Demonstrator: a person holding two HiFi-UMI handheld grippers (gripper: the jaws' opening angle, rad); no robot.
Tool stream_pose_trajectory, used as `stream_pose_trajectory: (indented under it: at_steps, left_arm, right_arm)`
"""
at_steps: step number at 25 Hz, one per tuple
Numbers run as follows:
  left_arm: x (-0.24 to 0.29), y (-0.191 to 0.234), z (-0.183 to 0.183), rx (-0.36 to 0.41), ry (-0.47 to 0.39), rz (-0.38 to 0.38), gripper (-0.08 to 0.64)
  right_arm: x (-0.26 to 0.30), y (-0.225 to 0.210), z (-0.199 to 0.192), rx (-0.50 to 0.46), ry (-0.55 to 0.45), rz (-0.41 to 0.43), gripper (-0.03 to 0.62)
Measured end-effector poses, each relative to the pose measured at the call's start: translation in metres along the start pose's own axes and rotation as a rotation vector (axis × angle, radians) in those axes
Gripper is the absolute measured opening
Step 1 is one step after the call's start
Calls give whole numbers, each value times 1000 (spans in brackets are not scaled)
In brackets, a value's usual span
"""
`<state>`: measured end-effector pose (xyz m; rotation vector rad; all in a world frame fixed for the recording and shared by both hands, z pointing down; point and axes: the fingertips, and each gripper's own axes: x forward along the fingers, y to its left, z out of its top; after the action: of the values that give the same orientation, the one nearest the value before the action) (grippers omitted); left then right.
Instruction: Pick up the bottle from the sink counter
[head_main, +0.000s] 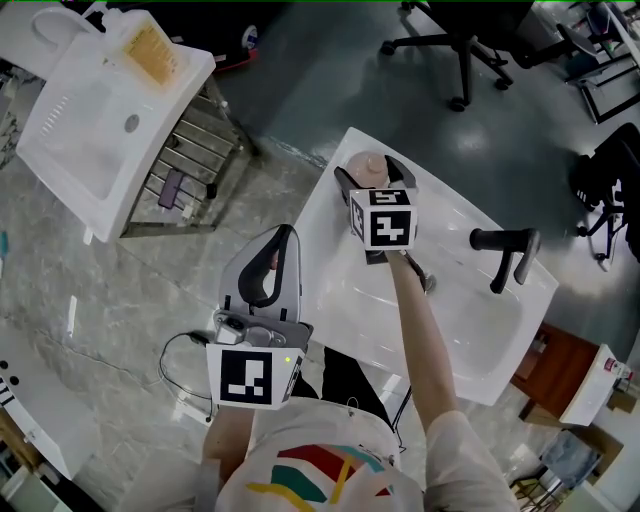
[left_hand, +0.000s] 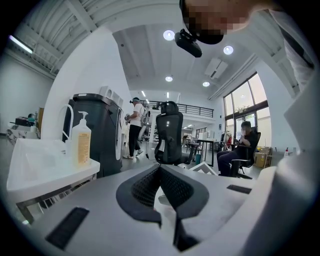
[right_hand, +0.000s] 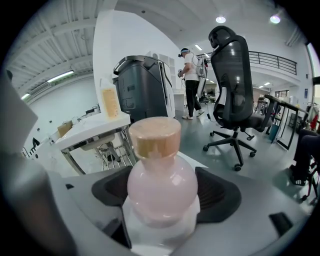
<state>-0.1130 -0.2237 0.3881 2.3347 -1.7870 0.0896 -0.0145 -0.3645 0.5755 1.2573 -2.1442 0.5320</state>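
Note:
The bottle (head_main: 366, 166) is pale pink with a round body and a tan cap. It stands upright at the far edge of the white sink counter (head_main: 340, 290). My right gripper (head_main: 372, 182) is shut on the bottle (right_hand: 161, 185), with a black pad pressed on each side of its round body. My left gripper (head_main: 287, 234) hangs off the counter's left edge, over the floor. Its jaws (left_hand: 161, 170) are shut, with nothing between them.
A black faucet (head_main: 505, 252) stands at the counter's right end, beside the basin. A second white sink (head_main: 90, 120) on a metal frame stands at the far left with a yellow soap bottle (left_hand: 81, 142) on it. Office chairs (right_hand: 232, 85) and a standing person (right_hand: 191, 85) are farther off.

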Motion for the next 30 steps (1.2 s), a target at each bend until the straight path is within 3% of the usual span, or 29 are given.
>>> stream_pose_trajectory:
  at_steps: [11,30]
  left_arm:
    - [-1,-6,-10,-4,21,-13,18]
    - [-8,3,-20,-20,42,4,18]
  right_arm:
    - [4,1,0,53,-29,5,381]
    - [7,-2,2,56,-39,-24,387]
